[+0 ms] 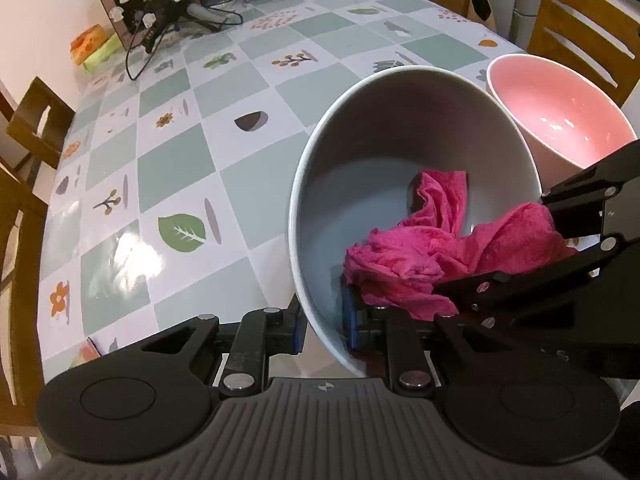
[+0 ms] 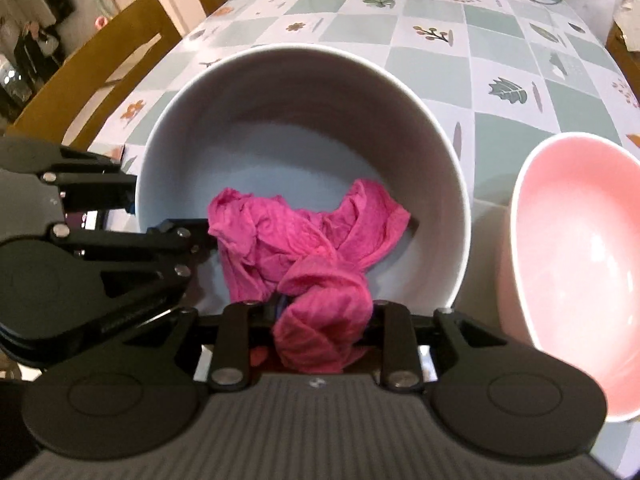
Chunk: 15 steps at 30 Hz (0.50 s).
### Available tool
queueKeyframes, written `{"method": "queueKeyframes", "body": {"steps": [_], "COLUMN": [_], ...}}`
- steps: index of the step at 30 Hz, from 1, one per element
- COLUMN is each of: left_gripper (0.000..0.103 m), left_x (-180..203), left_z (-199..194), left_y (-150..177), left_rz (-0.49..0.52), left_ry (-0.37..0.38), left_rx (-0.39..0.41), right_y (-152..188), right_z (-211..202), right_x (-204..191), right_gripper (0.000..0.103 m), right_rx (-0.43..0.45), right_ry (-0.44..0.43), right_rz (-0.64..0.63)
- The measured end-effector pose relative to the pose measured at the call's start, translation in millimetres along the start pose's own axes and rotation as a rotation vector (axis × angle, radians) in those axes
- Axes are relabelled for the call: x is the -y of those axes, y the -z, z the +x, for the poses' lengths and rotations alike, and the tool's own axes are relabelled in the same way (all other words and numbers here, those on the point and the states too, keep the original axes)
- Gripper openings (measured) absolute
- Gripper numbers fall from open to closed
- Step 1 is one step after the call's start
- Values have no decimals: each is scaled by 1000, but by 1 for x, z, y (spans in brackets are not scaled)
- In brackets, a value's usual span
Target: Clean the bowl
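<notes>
A grey bowl (image 1: 400, 140) (image 2: 300, 120) is tilted on the checked tablecloth, its opening turned toward both cameras. My left gripper (image 1: 323, 326) is shut on the bowl's near rim, one blue pad outside the wall and one inside. In the right wrist view the left gripper (image 2: 160, 220) clamps the bowl's left rim. A crumpled magenta cloth (image 1: 420, 248) (image 2: 300, 240) lies inside the bowl against its floor and lower wall. My right gripper (image 2: 320, 312) is shut on a bunched end of this cloth. It reaches in from the right in the left wrist view (image 1: 460, 292), its tips buried in the cloth.
A pink bowl (image 1: 560, 120) (image 2: 580, 260) stands right beside the grey one, to its right. Wooden chairs (image 1: 28, 128) (image 2: 92, 72) ring the table (image 1: 180, 168). Cables, a power strip and a patterned box (image 1: 132, 0) crowd the far edge.
</notes>
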<state>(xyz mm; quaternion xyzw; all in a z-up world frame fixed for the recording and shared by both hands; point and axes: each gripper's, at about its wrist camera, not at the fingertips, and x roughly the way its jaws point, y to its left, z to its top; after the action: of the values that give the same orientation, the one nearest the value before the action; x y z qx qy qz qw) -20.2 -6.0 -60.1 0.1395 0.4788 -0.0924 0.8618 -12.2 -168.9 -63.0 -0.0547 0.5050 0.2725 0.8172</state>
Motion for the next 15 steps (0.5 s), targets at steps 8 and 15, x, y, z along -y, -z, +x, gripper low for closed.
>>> {"method": "queueKeyframes", "body": {"steps": [8,15], "left_gripper": [23,23], "left_x": [7,8], "left_z": [-1,-2], "left_y": [1,2], "left_rz": [79,97], "left_ry": [-21,-18], "left_rx": [20,16], "right_y": [-13,-4], "right_z": [5,-10], "right_x": [-22,-50], "right_gripper": [29,28], "right_rx": [11,169], "right_ry": [189,471], "right_rz": [-281,-589]}}
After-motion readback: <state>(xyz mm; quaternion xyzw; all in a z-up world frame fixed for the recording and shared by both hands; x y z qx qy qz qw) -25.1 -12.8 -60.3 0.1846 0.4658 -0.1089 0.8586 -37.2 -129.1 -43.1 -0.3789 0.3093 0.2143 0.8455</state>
